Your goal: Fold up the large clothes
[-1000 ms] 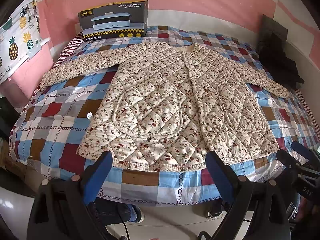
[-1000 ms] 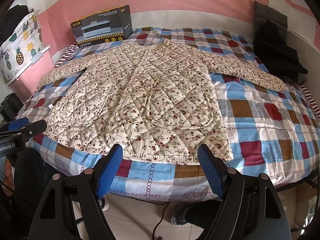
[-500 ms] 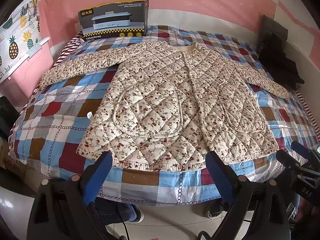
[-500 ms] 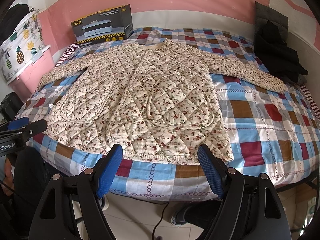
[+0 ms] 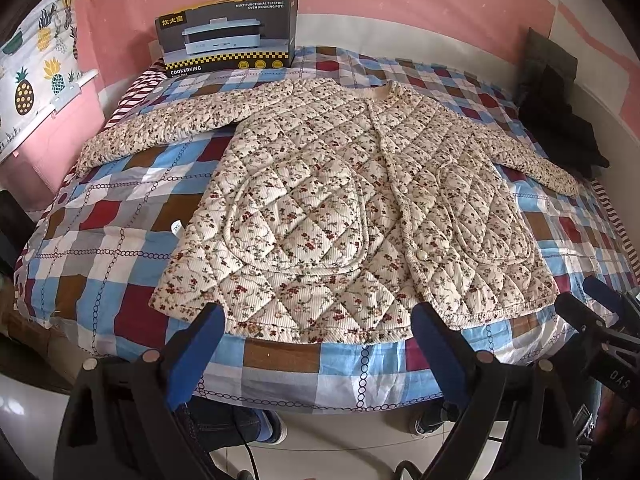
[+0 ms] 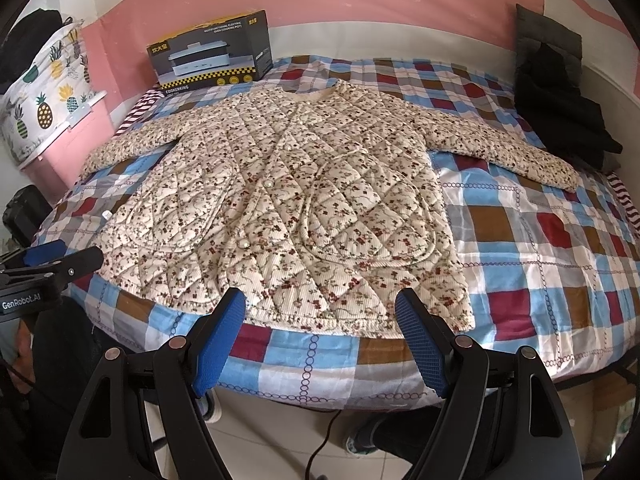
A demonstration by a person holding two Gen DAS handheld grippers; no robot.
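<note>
A cream quilted jacket (image 5: pixel 340 208) (image 6: pixel 288 208) with a small floral print lies flat and buttoned on the bed, front up, both sleeves spread out to the sides, hem toward me. My left gripper (image 5: pixel 316 316) hovers open just short of the hem's left half, nothing between its blue pads. My right gripper (image 6: pixel 320 304) stands open in front of the hem's right half, also holding nothing. Each gripper shows at the edge of the other's view: the right one (image 5: pixel 600 308) and the left one (image 6: pixel 60 258).
The bed has a checked blue, red and brown cover (image 5: pixel 100 240) (image 6: pixel 540 248). A cooker box (image 5: pixel 228 36) (image 6: pixel 212 54) stands at its head. Dark clothes (image 5: pixel 560 120) (image 6: pixel 560 112) are piled at the far right. A pineapple-print bag (image 6: pixel 44 92) hangs on the left.
Almost nothing differs; both grippers have drifted very slightly and stay open, and the jacket lies as before.
</note>
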